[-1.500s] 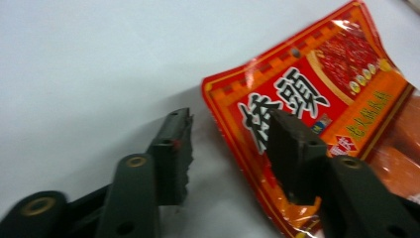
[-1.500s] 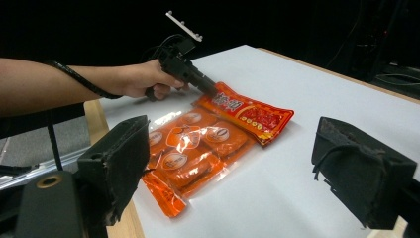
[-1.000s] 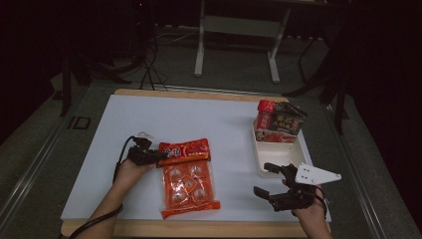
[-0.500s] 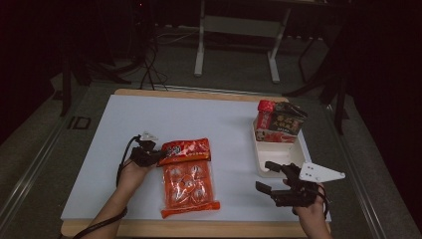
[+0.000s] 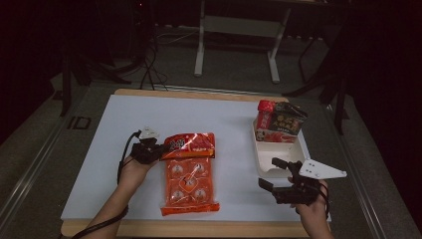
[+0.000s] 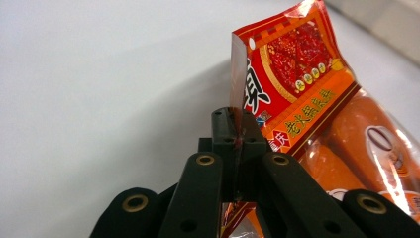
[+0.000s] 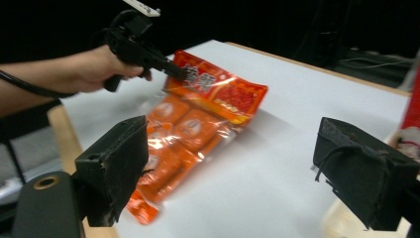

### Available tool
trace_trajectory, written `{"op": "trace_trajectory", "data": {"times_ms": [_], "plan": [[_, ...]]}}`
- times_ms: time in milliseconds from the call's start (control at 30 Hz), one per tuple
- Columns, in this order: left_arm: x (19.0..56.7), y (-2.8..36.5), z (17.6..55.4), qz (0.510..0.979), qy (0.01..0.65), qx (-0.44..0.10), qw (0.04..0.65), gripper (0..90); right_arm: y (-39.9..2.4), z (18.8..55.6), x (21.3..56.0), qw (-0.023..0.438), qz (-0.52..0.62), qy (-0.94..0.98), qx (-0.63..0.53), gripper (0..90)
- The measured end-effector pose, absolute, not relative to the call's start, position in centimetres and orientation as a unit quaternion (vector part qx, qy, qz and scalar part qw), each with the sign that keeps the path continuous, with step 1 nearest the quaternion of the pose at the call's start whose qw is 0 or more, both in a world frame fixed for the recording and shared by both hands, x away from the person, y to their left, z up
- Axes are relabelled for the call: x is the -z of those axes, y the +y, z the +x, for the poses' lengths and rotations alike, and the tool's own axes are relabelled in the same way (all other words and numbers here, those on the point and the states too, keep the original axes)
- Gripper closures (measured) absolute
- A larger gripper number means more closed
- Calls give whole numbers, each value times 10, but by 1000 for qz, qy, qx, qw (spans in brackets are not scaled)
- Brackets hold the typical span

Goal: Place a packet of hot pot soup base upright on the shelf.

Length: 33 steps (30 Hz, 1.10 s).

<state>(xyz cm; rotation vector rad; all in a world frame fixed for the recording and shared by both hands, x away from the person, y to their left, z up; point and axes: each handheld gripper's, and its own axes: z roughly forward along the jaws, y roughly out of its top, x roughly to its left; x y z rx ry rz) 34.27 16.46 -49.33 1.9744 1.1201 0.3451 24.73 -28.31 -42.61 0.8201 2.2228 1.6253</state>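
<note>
Left of the white tray [image 5: 278,157], the orange snack pack's [image 5: 189,179] top edge has just been pinched and lifted by the left claw [image 5: 158,151]; the right claw [image 5: 272,174] is held released.

The high view looks forward and down over the whole white worktop [image 5: 149,129] from the person's side. The left gripper view sits very close along its jaws, at the orange snack pack [image 6: 307,94]. The right gripper view looks across the worktop from lower, sharing that pack with both others.
</note>
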Motion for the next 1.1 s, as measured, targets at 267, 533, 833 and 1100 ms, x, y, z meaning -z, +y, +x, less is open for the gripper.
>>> {"op": "trace_trajectory", "data": {"times_ms": [267, 533, 833, 1100], "plan": [[464, 158, 331, 779, 416, -158, 442, 900, -277, 246, 416, 136, 277, 758, -574, 102], [440, 150, 317, 776, 387, -166, 470, 900, -275, 248, 417, 138, 281, 758, -572, 129], [405, 129, 288, 779, 323, -178, 507, 900, -271, 253, 416, 132, 290, 757, -570, 150], [381, 110, 254, 779, 237, -168, 556, 900, -266, 256, 419, 124, 284, 759, -573, 150]]}}
